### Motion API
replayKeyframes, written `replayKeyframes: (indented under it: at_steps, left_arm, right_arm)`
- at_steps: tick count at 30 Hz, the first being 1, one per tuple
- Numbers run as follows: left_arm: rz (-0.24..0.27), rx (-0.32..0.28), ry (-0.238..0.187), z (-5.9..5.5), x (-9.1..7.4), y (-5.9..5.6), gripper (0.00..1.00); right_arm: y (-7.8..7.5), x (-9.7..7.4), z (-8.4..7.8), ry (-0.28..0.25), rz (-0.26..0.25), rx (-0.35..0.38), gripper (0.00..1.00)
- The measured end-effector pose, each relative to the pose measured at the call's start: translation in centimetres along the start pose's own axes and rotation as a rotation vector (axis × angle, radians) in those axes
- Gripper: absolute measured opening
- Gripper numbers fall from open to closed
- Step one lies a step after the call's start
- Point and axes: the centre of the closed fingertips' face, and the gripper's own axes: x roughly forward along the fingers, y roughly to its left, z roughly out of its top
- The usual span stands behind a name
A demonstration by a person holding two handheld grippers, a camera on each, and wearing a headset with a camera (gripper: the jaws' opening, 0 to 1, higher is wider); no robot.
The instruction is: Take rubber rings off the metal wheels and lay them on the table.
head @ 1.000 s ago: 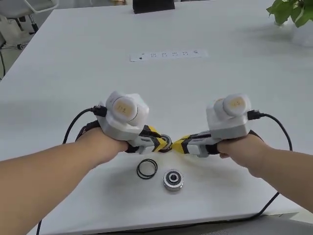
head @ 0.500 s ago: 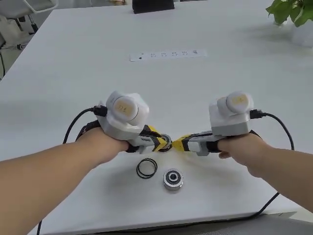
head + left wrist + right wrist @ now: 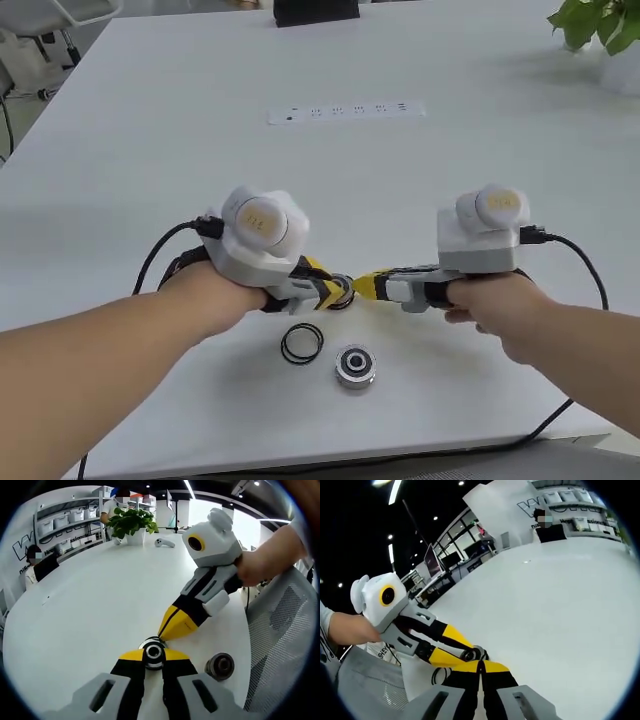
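White table (image 3: 450,180); power strip (image 3: 345,110) on the far side, plant (image 3: 590,20) at the far right corner.

Left gripper (image 3: 336,291): jaws clamped on a metal wheel (image 3: 343,291), held just above the table.

Right gripper (image 3: 364,286): jaws pressed together, tip at that wheel's rim. Whether a ring is nipped between them cannot be told.

Change since a second ago: right gripper sits slightly further right, overlapping the wheel less. Items on the table are unmoved.

Head view: black rubber rings (image 3: 283,345) lie overlapped on the table near its front edge, with a second wheel (image 3: 355,365) just beside them.

Left gripper view: held wheel's bore face-on, plus a mesh chair (image 3: 280,630) and shelving (image 3: 65,520).
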Motion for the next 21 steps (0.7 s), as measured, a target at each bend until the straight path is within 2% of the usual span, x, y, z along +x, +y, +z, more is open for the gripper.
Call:
replayKeyframes:
  at_steps: [8, 15, 21]
  left_arm:
    - [0.011, 0.001, 0.001, 0.0, 0.0, 0.0, 0.07]
    - [0.012, 0.003, 0.007, 0.0, 0.0, 0.0, 0.07]
    - [0.013, 0.003, 0.004, 0.1, 0.0, 0.0, 0.07]
  right_arm:
    - [0.0, 0.1, 0.1, 0.007, -0.001, -0.008, 0.00]
    - [0.8, 0.3, 0.2, 0.006, 0.014, -0.018, 0.00]
    - [1.0, 0.2, 0.3, 0.003, 0.021, -0.015, 0.00]
